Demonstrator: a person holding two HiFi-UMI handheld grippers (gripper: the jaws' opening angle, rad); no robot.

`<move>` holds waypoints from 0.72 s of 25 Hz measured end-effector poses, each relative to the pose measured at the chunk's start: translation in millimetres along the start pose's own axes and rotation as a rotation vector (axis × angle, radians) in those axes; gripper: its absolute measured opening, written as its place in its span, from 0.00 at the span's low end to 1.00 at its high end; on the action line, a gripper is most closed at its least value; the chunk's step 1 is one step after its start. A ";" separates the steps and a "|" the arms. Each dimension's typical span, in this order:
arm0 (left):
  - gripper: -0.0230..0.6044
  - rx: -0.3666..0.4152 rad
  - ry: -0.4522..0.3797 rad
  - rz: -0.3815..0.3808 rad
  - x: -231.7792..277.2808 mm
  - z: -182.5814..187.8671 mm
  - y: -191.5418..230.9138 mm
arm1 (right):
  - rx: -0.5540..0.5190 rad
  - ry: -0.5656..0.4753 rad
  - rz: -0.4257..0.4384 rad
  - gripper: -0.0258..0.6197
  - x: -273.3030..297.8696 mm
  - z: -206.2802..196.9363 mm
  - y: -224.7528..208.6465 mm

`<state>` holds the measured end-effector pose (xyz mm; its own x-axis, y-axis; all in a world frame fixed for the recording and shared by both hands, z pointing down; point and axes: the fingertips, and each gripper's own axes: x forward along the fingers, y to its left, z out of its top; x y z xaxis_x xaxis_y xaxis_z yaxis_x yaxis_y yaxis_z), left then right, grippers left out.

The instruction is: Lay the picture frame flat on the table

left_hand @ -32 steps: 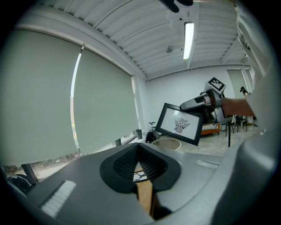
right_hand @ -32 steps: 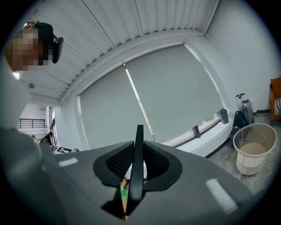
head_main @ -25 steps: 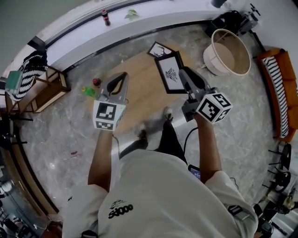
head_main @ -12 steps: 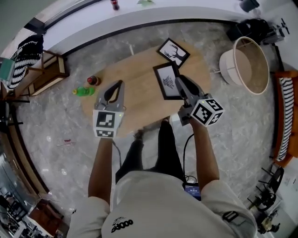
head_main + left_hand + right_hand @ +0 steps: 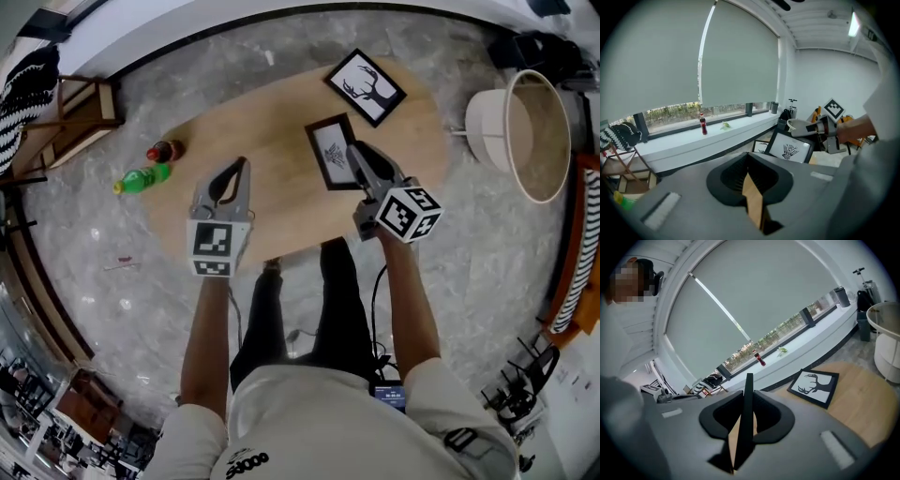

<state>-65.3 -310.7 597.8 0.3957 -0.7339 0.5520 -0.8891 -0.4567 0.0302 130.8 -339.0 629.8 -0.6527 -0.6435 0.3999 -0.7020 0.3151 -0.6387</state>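
A black picture frame (image 5: 330, 148) with a plant drawing is over the middle of the oval wooden table (image 5: 272, 131). My right gripper (image 5: 354, 155) is shut on its right edge. In the right gripper view the frame (image 5: 748, 394) shows edge-on as a thin dark strip between the pads. From the left gripper view, the frame (image 5: 790, 149) stands tilted with its face toward me. I cannot tell if its lower edge touches the table. My left gripper (image 5: 240, 167) hovers over the table's left half, shut and with nothing in it.
A second frame with a deer print (image 5: 365, 86) lies flat at the table's far right. A green bottle (image 5: 141, 176) and a red one (image 5: 164, 150) lie on the floor at left. A white round tub (image 5: 520, 127) stands to the right, and a wooden rack (image 5: 80, 103) to the far left.
The head view has swung so the table sits lower in the picture. My right gripper still holds the frame, now a little farther from the deer frame. The left gripper keeps its place.
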 end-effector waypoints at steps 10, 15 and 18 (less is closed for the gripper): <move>0.05 -0.055 0.077 -0.007 63.7 -48.4 -1.2 | 0.070 0.071 -0.001 0.15 60.7 -53.0 -60.9; 0.05 -0.092 0.106 0.003 72.1 -70.7 1.6 | 0.077 0.074 0.009 0.15 74.4 -69.3 -76.9; 0.05 -0.109 0.128 0.007 74.7 -84.9 1.8 | 0.077 0.077 0.005 0.15 79.5 -77.0 -85.5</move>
<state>-56.8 -323.7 709.9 0.3626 -0.6637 0.6542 -0.9143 -0.3892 0.1120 117.1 -363.4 766.8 -0.6783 -0.5856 0.4438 -0.6765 0.2620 -0.6883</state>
